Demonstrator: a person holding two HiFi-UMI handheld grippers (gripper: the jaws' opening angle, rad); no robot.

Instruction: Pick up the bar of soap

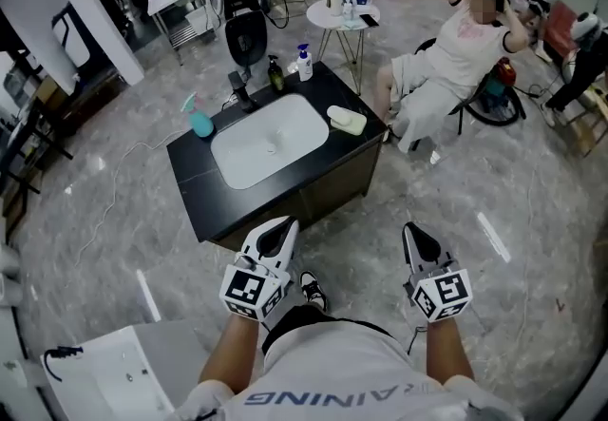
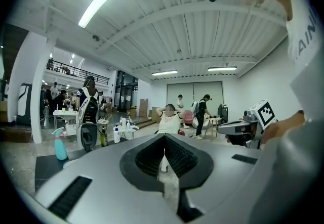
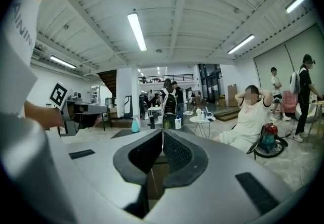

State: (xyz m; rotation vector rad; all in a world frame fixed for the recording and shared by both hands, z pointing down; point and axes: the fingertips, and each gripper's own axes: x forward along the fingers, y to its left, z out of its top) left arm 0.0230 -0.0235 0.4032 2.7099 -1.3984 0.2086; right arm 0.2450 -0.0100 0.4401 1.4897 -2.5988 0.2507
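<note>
The bar of soap (image 1: 347, 120) is pale and oblong and lies on the right end of the black sink counter (image 1: 195, 172), beside the white basin (image 1: 269, 141). Both grippers hang near the person's waist, well short of the counter and pointing toward it. My left gripper (image 1: 278, 229) is shut with nothing in it, its ribbed pads (image 2: 174, 154) pressed together. My right gripper (image 1: 416, 235) is shut and empty too, its pads (image 3: 174, 152) touching. I cannot make out the soap in either gripper view.
A teal spray bottle (image 1: 200, 122), a black faucet (image 1: 242, 91), a dark bottle (image 1: 275, 74) and a white pump bottle (image 1: 304, 63) stand along the counter's far side. A person (image 1: 456, 58) sits to the right, behind a round white table (image 1: 342, 15). A white unit (image 1: 114, 372) sits at lower left.
</note>
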